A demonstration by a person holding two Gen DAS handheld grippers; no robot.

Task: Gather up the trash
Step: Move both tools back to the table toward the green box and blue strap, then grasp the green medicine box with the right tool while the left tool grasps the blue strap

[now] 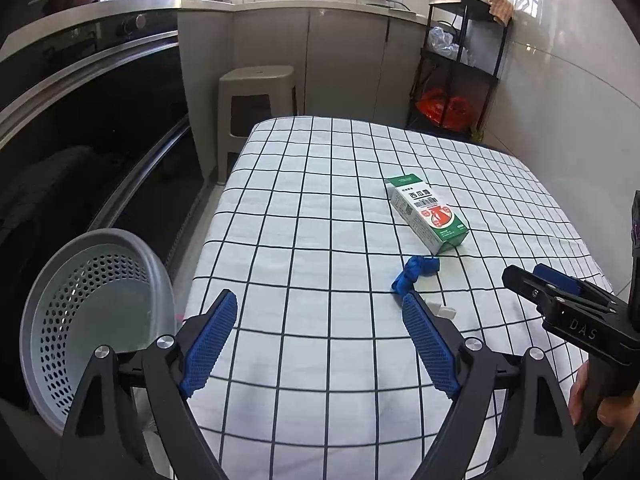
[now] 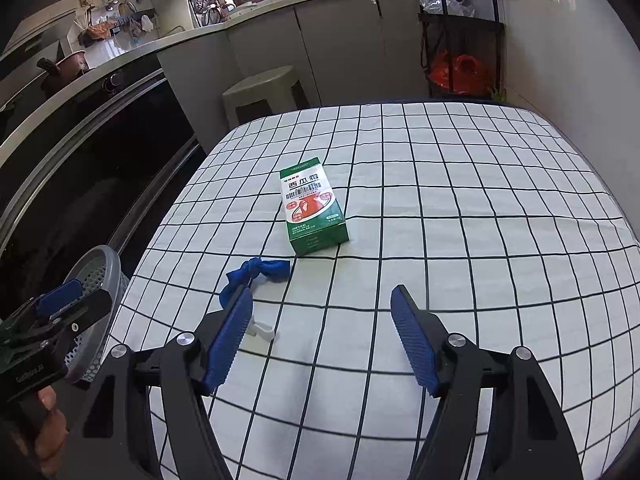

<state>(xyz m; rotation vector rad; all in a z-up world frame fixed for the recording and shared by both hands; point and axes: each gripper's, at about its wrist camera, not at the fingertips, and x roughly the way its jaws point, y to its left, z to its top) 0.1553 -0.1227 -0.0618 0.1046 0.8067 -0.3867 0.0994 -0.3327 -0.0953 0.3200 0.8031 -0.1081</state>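
Trash lies on a table (image 1: 304, 208) covered by a white cloth with a dark grid. A green and white carton (image 1: 426, 212) lies flat near the middle of the table, toward the far half. Just in front of it, nearly touching its near corner, sits a crumpled blue wrapper (image 1: 414, 274). Closer to the near edge, a small white plastic piece (image 2: 262, 330) lies beside the wrapper, partly hidden behind a gripper finger in both views.

Off the table's left edge, near its near-left corner, stands a grey perforated bin (image 1: 94, 312), tilted toward the camera, its inside bare as far as it shows.

Both claws hover over the near edge of the table. The left gripper (image 1: 320, 320) is spread wide with nothing between its blue pads. The right gripper (image 2: 322, 320) is also spread wide and holds nothing; its left finger overlaps the wrapper and the white piece in its own view, but contact cannot be told.

Beyond the far edge stand a beige stool (image 1: 258, 92) and a black shelf rack (image 1: 460, 68).
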